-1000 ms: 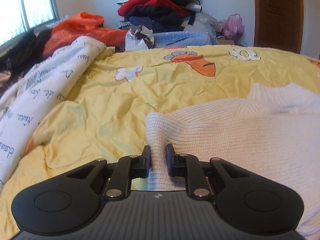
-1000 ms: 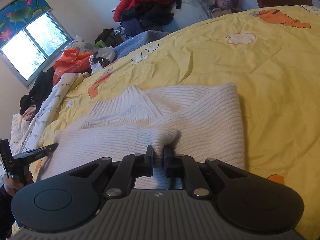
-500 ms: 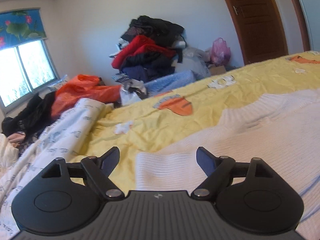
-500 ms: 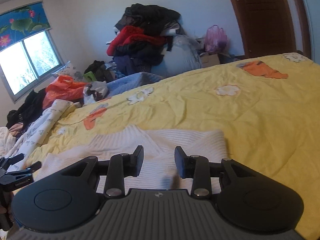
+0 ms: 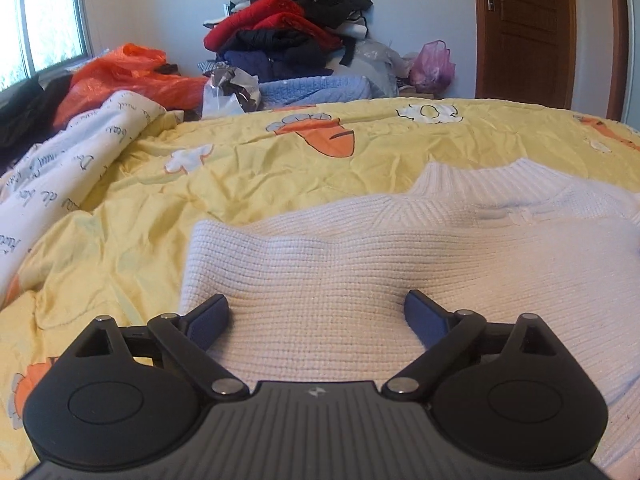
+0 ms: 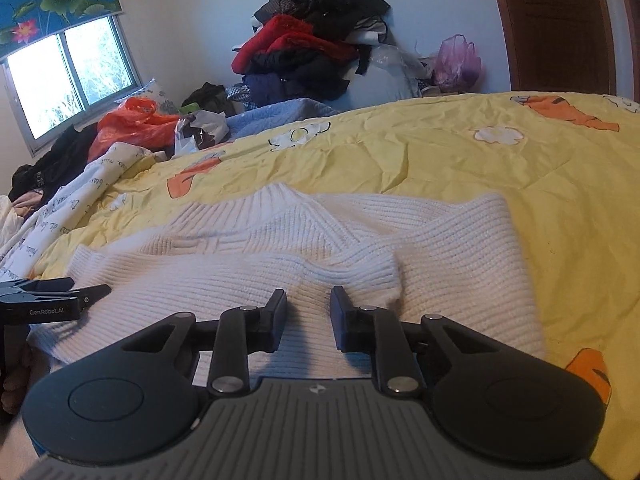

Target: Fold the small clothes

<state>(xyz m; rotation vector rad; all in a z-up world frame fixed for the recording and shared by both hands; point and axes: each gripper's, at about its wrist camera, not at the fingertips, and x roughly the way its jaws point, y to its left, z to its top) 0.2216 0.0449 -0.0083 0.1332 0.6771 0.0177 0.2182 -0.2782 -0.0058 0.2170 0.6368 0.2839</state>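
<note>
A white ribbed knit sweater [image 5: 360, 264] lies partly folded on the yellow bedspread [image 5: 248, 176]. It also shows in the right wrist view [image 6: 280, 256], with a folded-over flap ending near its right side. My left gripper [image 5: 316, 316] is wide open and empty, just above the sweater's near left part. My right gripper [image 6: 309, 312] is open and empty, just above the sweater in front of the flap's edge. The left gripper [image 6: 52, 300] shows at the left edge of the right wrist view.
A white quilt with script lettering [image 5: 60, 168] lies bunched along the bed's left side. Orange plastic bags [image 5: 124, 72], a blue knit [image 5: 316, 88] and a tall heap of clothes [image 5: 288, 24] stand beyond the bed. A wooden door [image 5: 524, 28] is at the back right.
Both grippers were shut on the sweater one second ago. They let go, opened and rose a little; the sweater now lies on the bed with its flap folded over.
</note>
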